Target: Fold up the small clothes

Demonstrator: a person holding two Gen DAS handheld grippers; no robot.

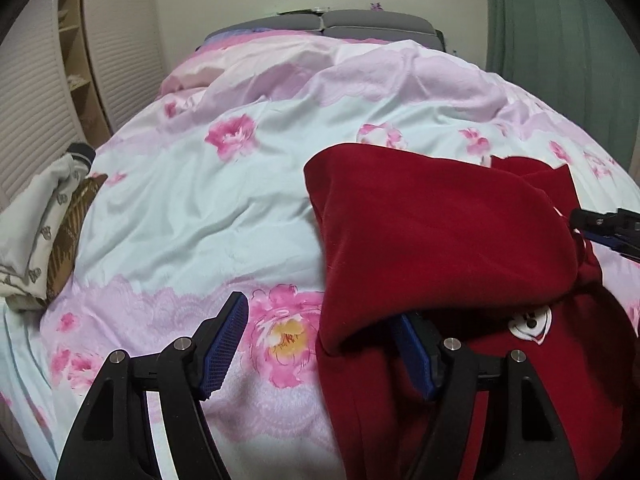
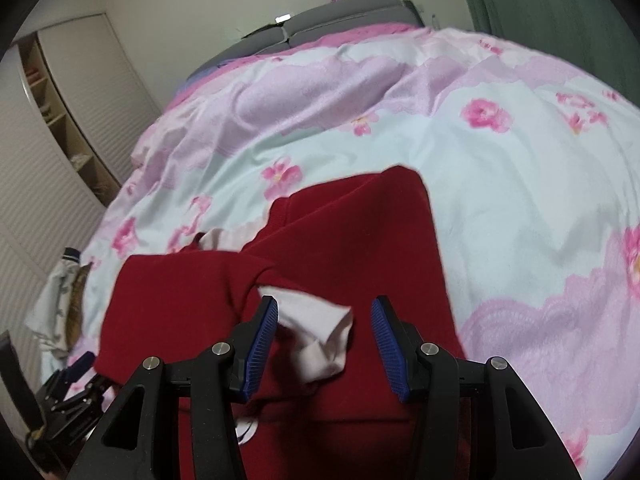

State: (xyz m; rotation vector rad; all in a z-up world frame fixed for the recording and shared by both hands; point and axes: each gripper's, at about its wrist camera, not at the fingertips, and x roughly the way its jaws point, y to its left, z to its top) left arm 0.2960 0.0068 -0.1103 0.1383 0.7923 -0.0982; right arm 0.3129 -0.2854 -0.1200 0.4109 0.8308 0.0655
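I see the red fleece garment (image 1: pixel 440 232) lying on the floral bed cover (image 1: pixel 192 208), folded over and hiding the tip of my left tool's (image 1: pixel 320 344) right finger; jaws wide, gripping nothing. My right tool (image 2: pixel 325 334) is half open around the white collar (image 2: pixel 320 328), not pinching. Bare cover lies beyond.

The right gripper (image 2: pixel 325 340) hovers with its blue-padded fingers (image 2: pixel 261 350) spread wide over a red garment (image 2: pixel 340 240) lying on the floral bedspread (image 2: pixel 500 200). A white inner flap (image 2: pixel 320 336) of the garment sits between the fingers, touching neither. At the near left, the left gripper (image 2: pixel 78 376) shows at the garment's edge. Pale folded clothes (image 2: pixel 60 304) lie at the bed's left edge.
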